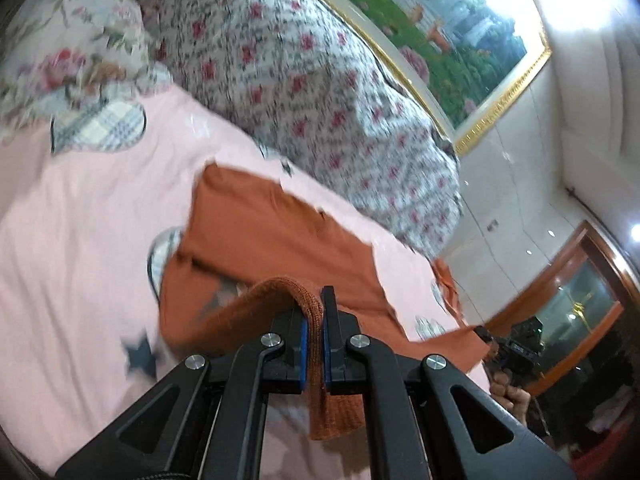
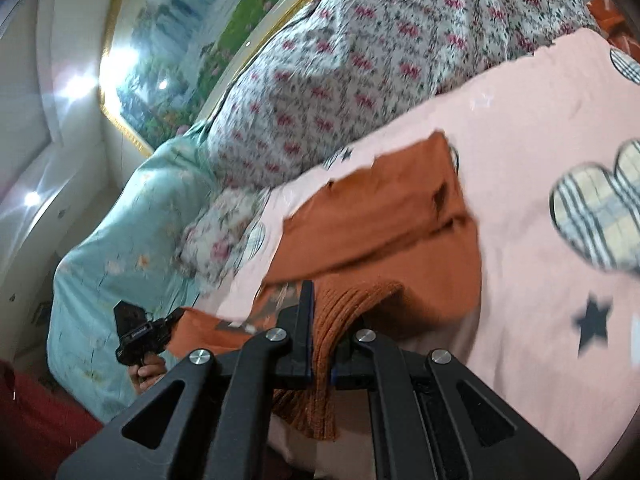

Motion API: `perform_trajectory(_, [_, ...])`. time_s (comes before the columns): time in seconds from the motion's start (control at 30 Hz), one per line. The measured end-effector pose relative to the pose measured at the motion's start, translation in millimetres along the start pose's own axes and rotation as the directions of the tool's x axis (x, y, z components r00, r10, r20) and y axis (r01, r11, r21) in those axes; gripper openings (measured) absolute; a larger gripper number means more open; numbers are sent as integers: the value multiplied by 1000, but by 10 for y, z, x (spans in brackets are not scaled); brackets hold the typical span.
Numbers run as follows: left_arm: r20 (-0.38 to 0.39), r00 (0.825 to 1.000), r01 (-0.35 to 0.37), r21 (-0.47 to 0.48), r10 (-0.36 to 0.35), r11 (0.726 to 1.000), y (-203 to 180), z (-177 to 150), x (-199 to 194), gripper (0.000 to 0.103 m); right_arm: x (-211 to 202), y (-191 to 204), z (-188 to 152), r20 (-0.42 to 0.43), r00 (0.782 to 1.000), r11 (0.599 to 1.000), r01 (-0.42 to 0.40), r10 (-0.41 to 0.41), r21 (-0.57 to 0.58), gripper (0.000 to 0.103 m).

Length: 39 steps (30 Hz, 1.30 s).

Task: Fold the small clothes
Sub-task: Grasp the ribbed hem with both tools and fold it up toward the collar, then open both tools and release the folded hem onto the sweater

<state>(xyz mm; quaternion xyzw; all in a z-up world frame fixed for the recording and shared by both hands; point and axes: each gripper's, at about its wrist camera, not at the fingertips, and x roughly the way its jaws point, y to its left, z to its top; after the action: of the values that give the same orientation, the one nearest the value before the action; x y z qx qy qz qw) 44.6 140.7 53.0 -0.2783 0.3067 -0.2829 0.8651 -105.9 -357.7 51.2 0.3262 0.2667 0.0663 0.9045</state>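
While the rust-orange knit garment (image 1: pixel 260 236) lies spread on the pink bedsheet (image 1: pixel 80 220), its ribbed hem is lifted, pinched in the closed jaws of the left gripper (image 1: pixel 314 312) and the right gripper (image 2: pixel 326 320); a floral quilt (image 1: pixel 300 80) is heaped behind.

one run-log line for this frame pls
step: folding mid-lift | left gripper: shut on orange knit garment ribbed hem | right gripper: shut on same hem | surface: pink bedsheet | behind: floral quilt

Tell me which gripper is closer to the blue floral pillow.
Left, probably. The blue floral pillow lies past the left gripper, seen across the orange garment from the right gripper. Both grippers clamp the garment's ribbed hem.
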Motion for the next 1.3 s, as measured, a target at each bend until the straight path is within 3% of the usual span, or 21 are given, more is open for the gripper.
perform_trajectory(0.27, [32, 997, -71, -2, 71, 997, 250, 865, 884, 3, 836, -364, 845, 7, 993, 992, 120, -121, 36, 7])
perform_trajectory(0.43, [-10, 994, -110, -33, 110, 993, 516, 1061, 1417, 3, 1334, -640, 1151, -38, 986, 985, 164, -162, 56, 7])
perform_trajectory(0.67, [-80, 981, -182, -78, 176, 980, 962, 1129, 2007, 3, 1871, -1010, 1277, -123, 968, 971, 229, -219, 69, 7])
perform_trajectory(0.9, [-202, 948, -269, -106, 244, 957, 1358, 1031, 2486, 5, 2267, -1380, 1225, -220, 941, 947, 291, -258, 136, 11])
perform_trajectory(0.93, [-208, 948, -265, -110, 239, 958, 1367, 1004, 2482, 7, 2248, -1427, 1205, -222, 945, 945, 281, -242, 166, 12])
perform_trajectory(1.0, [-200, 957, -233, -98, 210, 968, 1284, 931, 2369, 13, 2120, -1435, 1192, -197, 952, 942, 273, -235, 194, 17])
perform_trajectory(1.07, [-199, 962, -202, -54, 188, 978, 1115, 817, 2231, 27, 1907, -1363, 1171, -149, 950, 938, 298, -273, 178, 30])
perform_trajectory(1.17, [-235, 962, -137, 28, 140, 990, 761, 524, 2127, 30, 1666, -1116, 1081, -91, 947, 944, 315, -307, 96, 35])
perform_trajectory(1.23, [-306, 948, -68, 66, 85, 996, 535, 284, 2226, 33, 1709, -902, 968, -127, 956, 964, 267, -263, 12, 35])
perform_trajectory(1.3, [-388, 916, -56, 123, 99, 991, 348, 65, 2457, 33, 1878, -706, 804, -220, 947, 972, 220, -234, -84, 35])
